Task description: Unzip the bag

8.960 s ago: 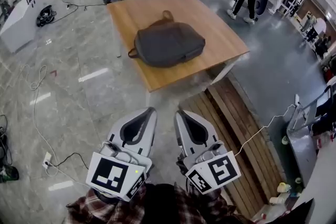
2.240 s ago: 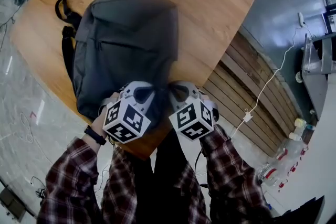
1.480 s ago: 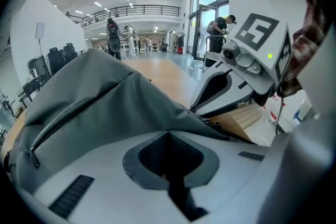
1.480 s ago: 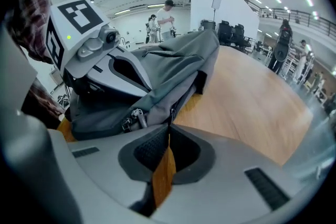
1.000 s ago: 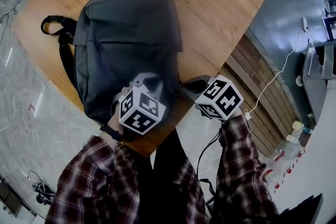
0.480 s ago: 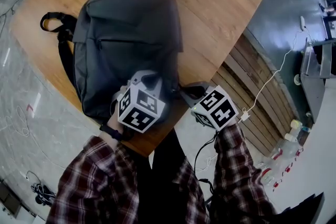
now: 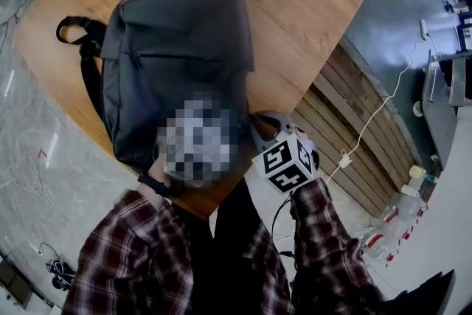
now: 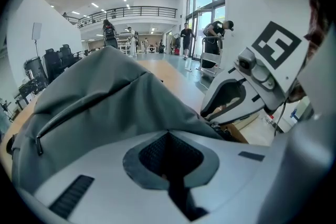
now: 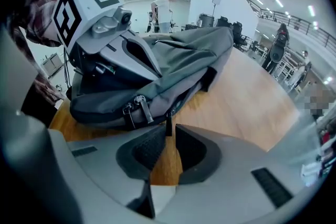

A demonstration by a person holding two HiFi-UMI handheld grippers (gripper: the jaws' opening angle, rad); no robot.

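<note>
My right gripper [image 9: 168, 131] is pinching a thin dark zipper pull [image 9: 168, 123]. Its jaws are pressing almost together, with only that strip between them. The pull is hanging off the near right corner of the grey bag [image 9: 184, 55]. Two metal zipper tabs [image 9: 135, 108] are dangling just left of it on the same seam.

My left gripper [image 8: 167, 134] is clamping its jaws together on a fold of the bag's fabric at the near end, and the cloth is rising straight up from the tips. The two grippers are sitting side by side at the bag's near edge. The left one is resting on top of the bag, and the right one is hovering just off its right corner, low over the wood.

The bag is lying flat on the wooden surface [image 7: 295, 4], with its near end close to the surface's near corner. A pocket zipper [image 7: 181, 55] is running across its top panel. Its black straps [image 7: 82, 40] are trailing off the far left side toward the surface's left edge.

My plaid sleeves [image 7: 324, 232] are reaching in from the near side, and a dark band [image 7: 151, 184] is circling my left wrist.

To the right of the surface, wooden planks [image 7: 354, 136] are lying on the floor, and a white cable [image 7: 380, 114] is running across them. Far across the hall, several people are standing.
</note>
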